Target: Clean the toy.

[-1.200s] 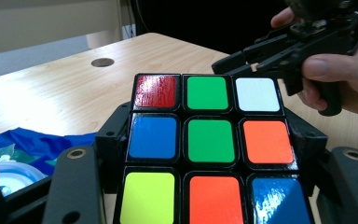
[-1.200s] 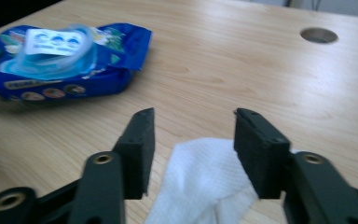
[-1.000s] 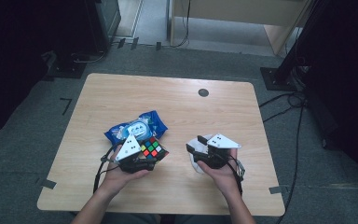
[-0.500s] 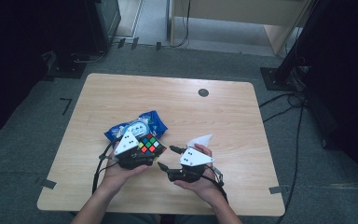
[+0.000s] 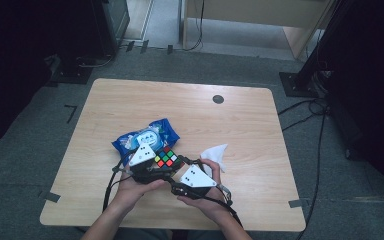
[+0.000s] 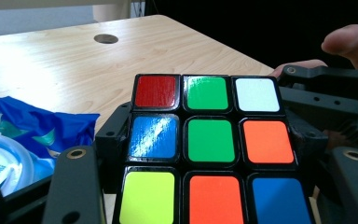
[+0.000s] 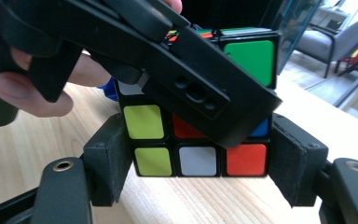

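Now, cube: Rubik's cube sits at the near middle of the table, just in front of the blue wipes pack, held between the two grippers.
Left gripper: left gripper clamps the cube from its two sides; jaws closed on it, top face up toward its camera (green centre).
Right gripper: right gripper has its jaws either side of the cube's bottom layer; pads look at or just off the side faces, so can't tell if it's pinching yet.
Key relation: cube lies straight ahead between the right jaws, low layer level with the pads; the left jaw crosses diagonally in front of the upper layers. A cube has no long axis; the two grips sit roughly at right angles.
Nearer hand: both at the cube, left already has it.
Likely step: a layer turn or a handover, my guess.
Other: white tissue just right of the right hand, on the table.
Change: a second ago the right gripper was apart, over by the tissue; it has swung in to the cube. Cube and pack unmoved.
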Motion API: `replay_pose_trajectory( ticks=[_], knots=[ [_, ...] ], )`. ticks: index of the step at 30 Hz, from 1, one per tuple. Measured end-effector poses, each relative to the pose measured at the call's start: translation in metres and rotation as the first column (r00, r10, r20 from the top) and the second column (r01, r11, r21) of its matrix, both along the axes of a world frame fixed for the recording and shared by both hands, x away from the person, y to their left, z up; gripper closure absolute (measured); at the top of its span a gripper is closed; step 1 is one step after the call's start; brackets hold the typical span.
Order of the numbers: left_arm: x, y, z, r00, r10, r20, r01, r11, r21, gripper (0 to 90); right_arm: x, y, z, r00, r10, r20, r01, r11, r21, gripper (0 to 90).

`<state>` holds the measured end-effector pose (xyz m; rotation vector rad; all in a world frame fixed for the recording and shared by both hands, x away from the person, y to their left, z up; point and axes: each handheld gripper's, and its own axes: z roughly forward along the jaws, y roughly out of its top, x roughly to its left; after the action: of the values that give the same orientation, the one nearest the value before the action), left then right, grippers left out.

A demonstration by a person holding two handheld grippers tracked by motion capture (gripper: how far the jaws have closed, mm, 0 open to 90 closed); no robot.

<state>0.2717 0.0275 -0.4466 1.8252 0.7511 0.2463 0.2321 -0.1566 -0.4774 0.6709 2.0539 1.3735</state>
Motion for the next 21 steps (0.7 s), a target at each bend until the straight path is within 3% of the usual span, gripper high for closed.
replay_pose_trajectory(
  ticks=[3, 10, 14, 21],
  knots=[
    [0.000, 0.000, 0.000, 0.9999, 0.008, -0.010, -0.008, 1.0000, -0.003, 33.8, -0.001, 0.001, -0.001, 0.9999, -0.005, 0.015, 0.005, 1.000, -0.003, 32.0],
    [0.003, 0.002, -0.002, 0.9993, 0.019, -0.032, -0.019, 0.9998, -0.009, 33.5, 0.001, 0.001, 0.000, 0.9999, 0.003, -0.014, -0.003, 1.000, -0.008, 34.1],
    [0.005, 0.005, -0.001, 0.9990, 0.007, -0.045, -0.010, 0.9988, -0.048, 32.6, 0.000, 0.001, 0.002, 0.9999, -0.001, -0.017, 0.001, 1.000, -0.008, 34.7],
    [0.004, 0.015, 0.006, 1.0000, 0.000, -0.007, -0.001, 0.9924, -0.123, 32.4, 0.002, -0.005, 0.002, 0.9984, 0.010, -0.055, -0.010, 1.000, -0.007, 34.9]
  ],
)
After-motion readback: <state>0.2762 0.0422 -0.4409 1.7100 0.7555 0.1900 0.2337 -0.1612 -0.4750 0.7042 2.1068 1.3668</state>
